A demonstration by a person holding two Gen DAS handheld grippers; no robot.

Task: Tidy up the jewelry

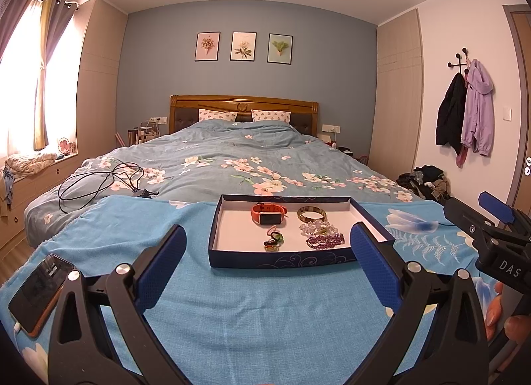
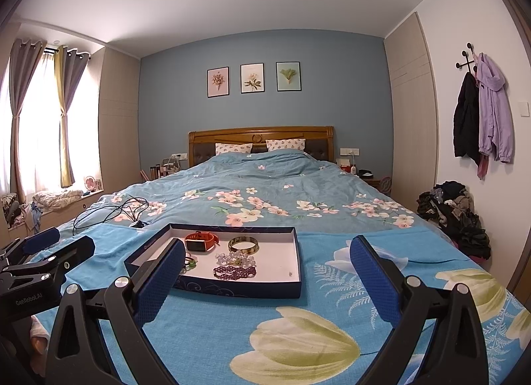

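both grippers spread wide, holding nothing: left gripper (image 1: 268, 265), right gripper (image 2: 267, 277). 1 phone (image 1: 38, 295) far left on towel (image 1: 232, 312). 1 tray (image 1: 282, 257) holds 1 orange watch (image 1: 268, 214), 1 bangle (image 1: 312, 214), 2 bead bracelets (image 1: 323, 235), 1 small charm piece (image 1: 273, 240).

Jewelry in an open tray — ahead of the left gripper (image 1: 268, 263)

Shallow navy tray (image 1: 282, 258) with white floor lies flat beyond the fingertips. Inside: an orange watch (image 1: 268, 214) far-left, a tortoiseshell bangle (image 1: 312, 214) far-right, clear crystal beads (image 1: 318, 228) and a purple bead bracelet (image 1: 325, 240) nearer, small green pieces (image 1: 273, 240) — near-left.
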